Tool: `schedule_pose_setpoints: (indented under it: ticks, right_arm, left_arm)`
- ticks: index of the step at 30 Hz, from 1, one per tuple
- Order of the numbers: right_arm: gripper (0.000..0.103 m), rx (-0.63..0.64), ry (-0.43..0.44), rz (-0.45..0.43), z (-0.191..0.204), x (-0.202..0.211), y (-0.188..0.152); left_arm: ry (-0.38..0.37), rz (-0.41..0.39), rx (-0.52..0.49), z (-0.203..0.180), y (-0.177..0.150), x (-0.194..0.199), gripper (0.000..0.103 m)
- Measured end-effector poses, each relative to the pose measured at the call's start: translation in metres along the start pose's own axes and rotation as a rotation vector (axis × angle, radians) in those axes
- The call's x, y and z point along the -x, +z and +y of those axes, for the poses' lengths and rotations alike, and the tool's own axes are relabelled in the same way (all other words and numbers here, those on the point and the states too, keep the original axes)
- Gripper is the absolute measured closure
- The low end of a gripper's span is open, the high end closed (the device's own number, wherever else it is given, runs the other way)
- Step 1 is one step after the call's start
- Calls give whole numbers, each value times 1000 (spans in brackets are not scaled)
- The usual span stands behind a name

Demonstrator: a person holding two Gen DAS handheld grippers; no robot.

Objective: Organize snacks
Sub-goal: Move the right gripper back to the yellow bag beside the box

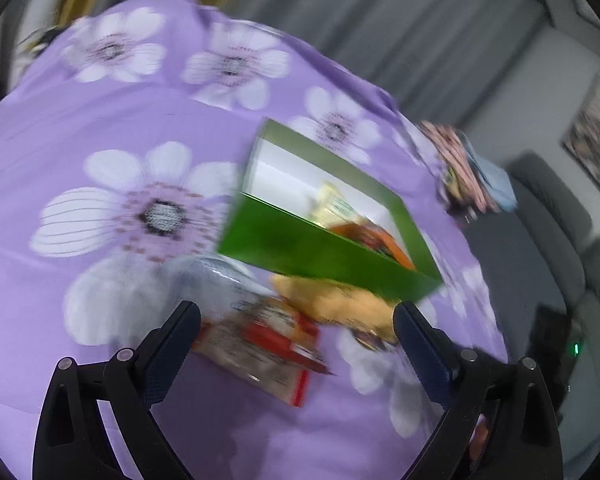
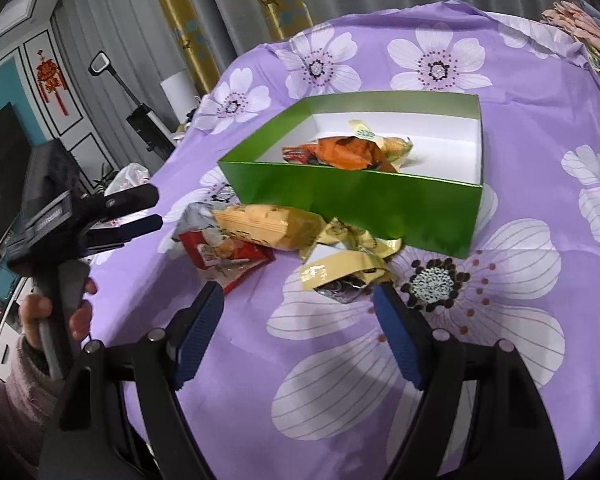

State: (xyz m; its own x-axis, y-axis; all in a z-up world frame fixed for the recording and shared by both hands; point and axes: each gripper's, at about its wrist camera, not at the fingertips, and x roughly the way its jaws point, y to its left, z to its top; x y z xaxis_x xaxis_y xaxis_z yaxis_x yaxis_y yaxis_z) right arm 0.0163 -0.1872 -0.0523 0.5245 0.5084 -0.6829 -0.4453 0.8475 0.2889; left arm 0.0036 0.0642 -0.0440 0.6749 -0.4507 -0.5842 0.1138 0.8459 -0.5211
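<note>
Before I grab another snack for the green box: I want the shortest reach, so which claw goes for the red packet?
Left. The left claw is open just above the red packet; the right claw faces the gold wrappers.

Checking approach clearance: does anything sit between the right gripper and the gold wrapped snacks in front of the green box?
Nothing visible does. The right gripper is open, with only bare purple tablecloth between it and the gold wrappers lying against the green box.
</note>
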Motion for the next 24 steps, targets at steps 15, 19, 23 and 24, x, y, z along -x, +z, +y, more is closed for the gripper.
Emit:
schedule_pose_setpoints:
  ticks: [15, 19, 23, 24]
  right_arm:
    - [26, 109, 121, -22, 31, -18, 9]
    - [26, 135, 83, 0, 38, -31, 18]
    - [29, 126, 78, 22, 35, -42, 25]
    - [30, 127, 74, 29, 35, -46, 28]
  left_arm:
    - [-95, 69, -35, -25, 8, -34, 7]
    - [-109, 120, -19, -24, 18, -52, 7]
    - [-122, 185, 21, -20, 22, -71, 7]
    - [-130, 195, 29, -19, 22, -75, 7]
